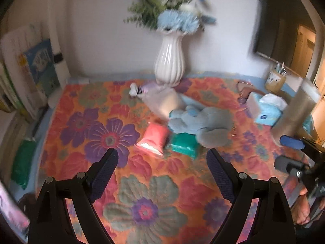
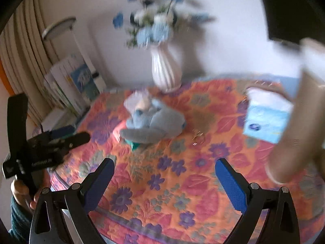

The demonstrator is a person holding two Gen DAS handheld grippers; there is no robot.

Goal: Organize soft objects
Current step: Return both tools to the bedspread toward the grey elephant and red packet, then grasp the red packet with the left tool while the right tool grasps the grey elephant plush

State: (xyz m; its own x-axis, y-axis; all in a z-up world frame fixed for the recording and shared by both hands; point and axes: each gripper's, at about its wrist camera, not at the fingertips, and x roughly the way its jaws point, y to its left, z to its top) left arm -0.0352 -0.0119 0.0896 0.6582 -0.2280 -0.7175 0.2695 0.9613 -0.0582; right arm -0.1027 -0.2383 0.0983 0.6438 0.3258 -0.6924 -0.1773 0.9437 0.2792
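A grey-blue plush toy (image 1: pixel 200 123) lies slumped on its side on a quilted floral cover (image 1: pixel 91 105) in orange, pink and purple. The landmark is a tall white ribbed vase (image 1: pixel 170 61) of blue and white flowers, standing at the far edge of the cover against the wall. The plush lies in front of the vase, toward the camera and slightly right. It touches a pale cushion (image 1: pixel 162 101), which lies between it and the vase. A pink soft packet (image 1: pixel 153 139) and a green soft packet (image 1: pixel 184 144) lie side by side just nearer than the plush, the green one partly tucked under it. A small white and lilac soft item (image 1: pixel 138 89) lies at the vase's foot, to its left.

Right of the vase, well apart, sit a light blue tissue pack (image 1: pixel 268 111) and a brown pen cup (image 1: pixel 275 80). A blurred pale cylinder (image 1: pixel 292 113) stands in front of the tissue pack.

The left gripper (image 1: pixel 162 162) hangs above the cover with jaws spread wide, holding nothing. The right gripper (image 2: pixel 165 172) is likewise wide apart and empty, the plush (image 2: pixel 154 122) beyond it.
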